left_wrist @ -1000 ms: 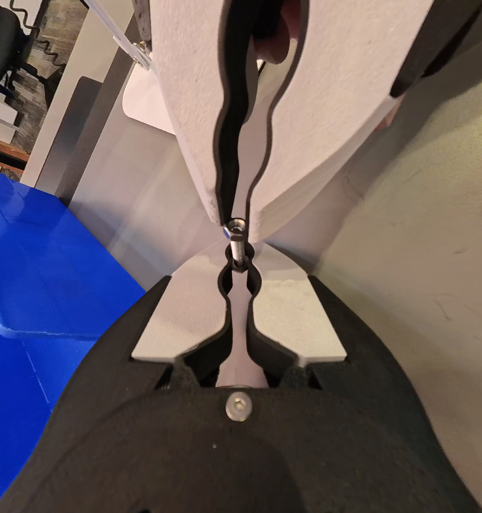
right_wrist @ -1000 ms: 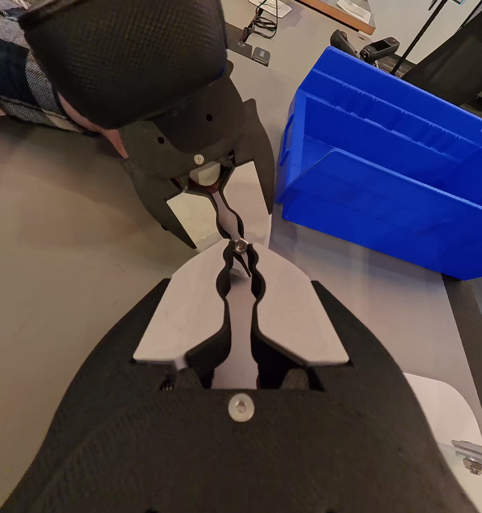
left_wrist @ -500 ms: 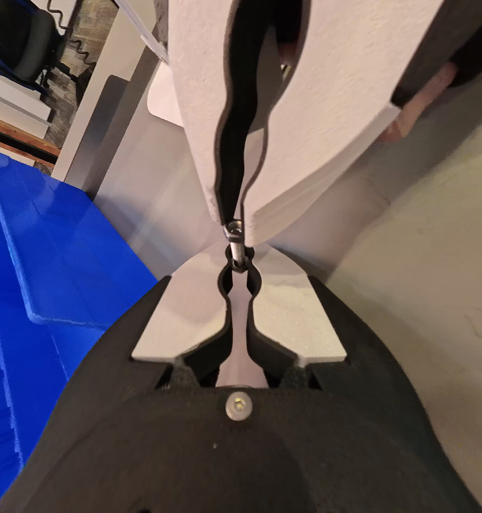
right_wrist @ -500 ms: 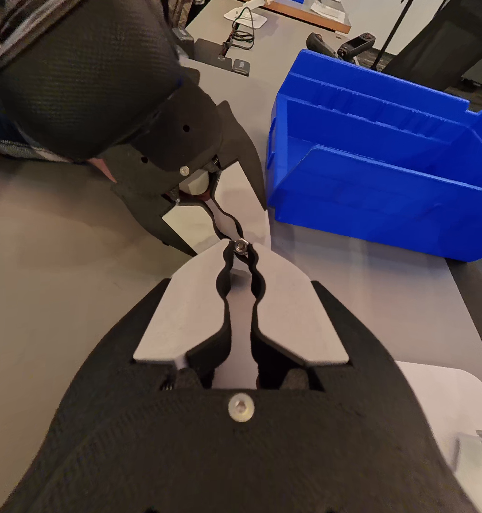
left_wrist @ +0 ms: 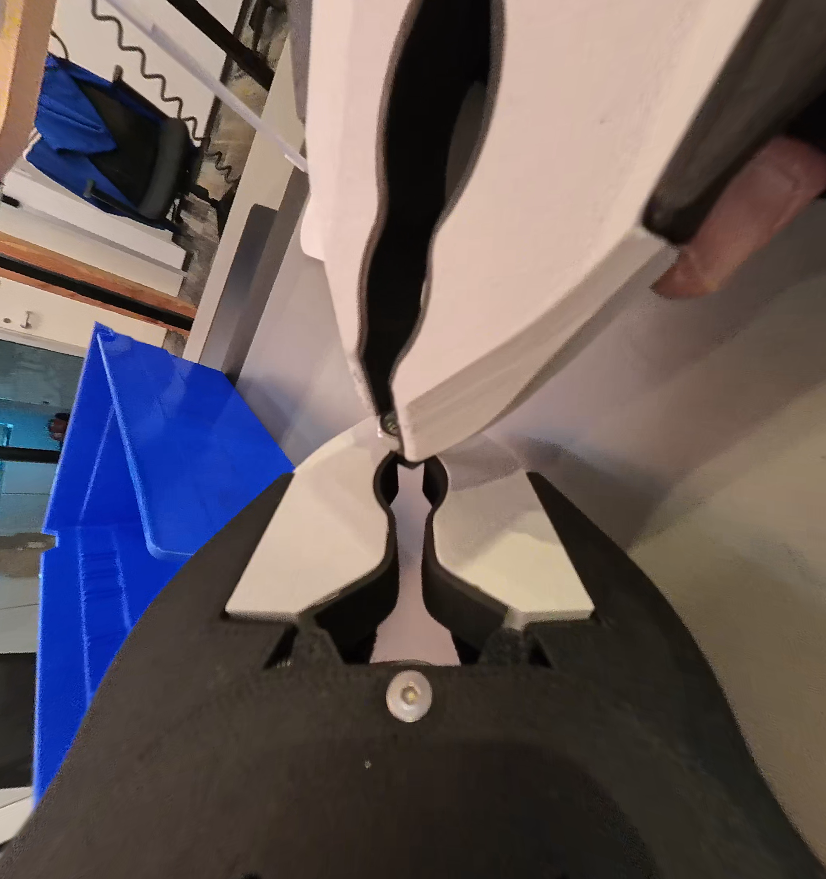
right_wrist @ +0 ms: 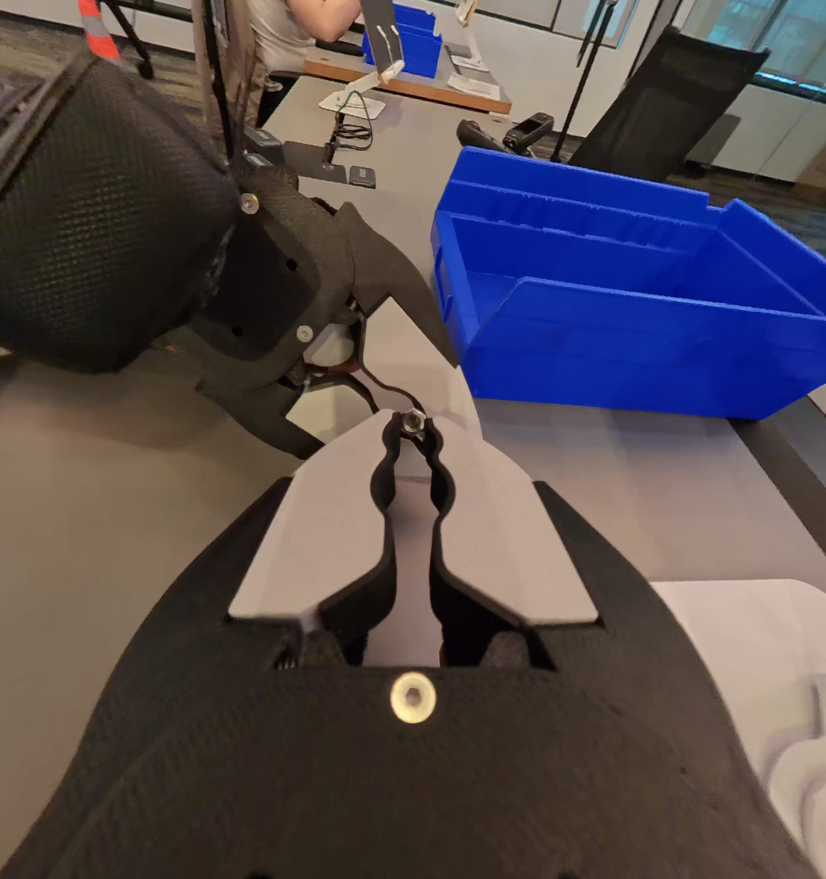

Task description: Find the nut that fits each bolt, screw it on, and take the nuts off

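Two hand-held grippers tip-to-tip; blue bin (right_wrist: 639, 333) wall close right.

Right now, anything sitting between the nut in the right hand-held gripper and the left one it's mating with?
Nothing visible. The silver nut is pinched at the right hand-held gripper tips, directly against the left hand-held gripper tips. The blue bin stands off to the side.
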`<state>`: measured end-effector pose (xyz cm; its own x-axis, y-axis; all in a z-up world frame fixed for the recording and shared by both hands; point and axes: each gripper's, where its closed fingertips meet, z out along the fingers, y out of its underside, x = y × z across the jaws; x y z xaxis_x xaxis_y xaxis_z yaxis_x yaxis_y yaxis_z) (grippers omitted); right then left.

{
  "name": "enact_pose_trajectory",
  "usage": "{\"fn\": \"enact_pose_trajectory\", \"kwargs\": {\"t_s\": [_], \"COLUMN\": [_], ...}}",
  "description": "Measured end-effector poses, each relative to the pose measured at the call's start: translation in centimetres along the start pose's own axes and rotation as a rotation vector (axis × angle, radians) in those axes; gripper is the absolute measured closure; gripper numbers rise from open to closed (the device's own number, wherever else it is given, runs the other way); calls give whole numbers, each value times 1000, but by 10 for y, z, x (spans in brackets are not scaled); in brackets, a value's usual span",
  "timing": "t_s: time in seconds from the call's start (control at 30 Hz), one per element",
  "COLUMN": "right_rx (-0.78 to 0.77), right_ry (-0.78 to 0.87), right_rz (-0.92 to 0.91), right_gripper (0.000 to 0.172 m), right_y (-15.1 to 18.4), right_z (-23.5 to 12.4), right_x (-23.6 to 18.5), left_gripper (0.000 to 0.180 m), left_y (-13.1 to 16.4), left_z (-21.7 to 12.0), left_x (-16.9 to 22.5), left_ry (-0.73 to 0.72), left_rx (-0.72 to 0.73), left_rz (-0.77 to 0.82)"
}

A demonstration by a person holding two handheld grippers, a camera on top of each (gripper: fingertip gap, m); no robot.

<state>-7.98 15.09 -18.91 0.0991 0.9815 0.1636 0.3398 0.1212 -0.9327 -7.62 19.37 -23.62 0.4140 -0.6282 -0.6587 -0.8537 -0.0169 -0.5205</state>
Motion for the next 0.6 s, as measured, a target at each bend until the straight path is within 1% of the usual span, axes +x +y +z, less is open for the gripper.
{"fn": "enact_pose_trajectory", "kwargs": {"t_s": [0.2,0.6], "right_rx": [12,55], "right_ry": [69,46], "right_rz": [-51,36], "right_gripper": [162,162], "right_y": [-4,-3], "right_z": [-5,-10], "right_x": [-5,1], "left_gripper": [176,176], "left_y": [-7,-7], "left_z": [-5,-4], "left_x": [0,-1], "left_ry": [-8,-2], "left_rx": [27,36], "left_rz": [16,-1]}}
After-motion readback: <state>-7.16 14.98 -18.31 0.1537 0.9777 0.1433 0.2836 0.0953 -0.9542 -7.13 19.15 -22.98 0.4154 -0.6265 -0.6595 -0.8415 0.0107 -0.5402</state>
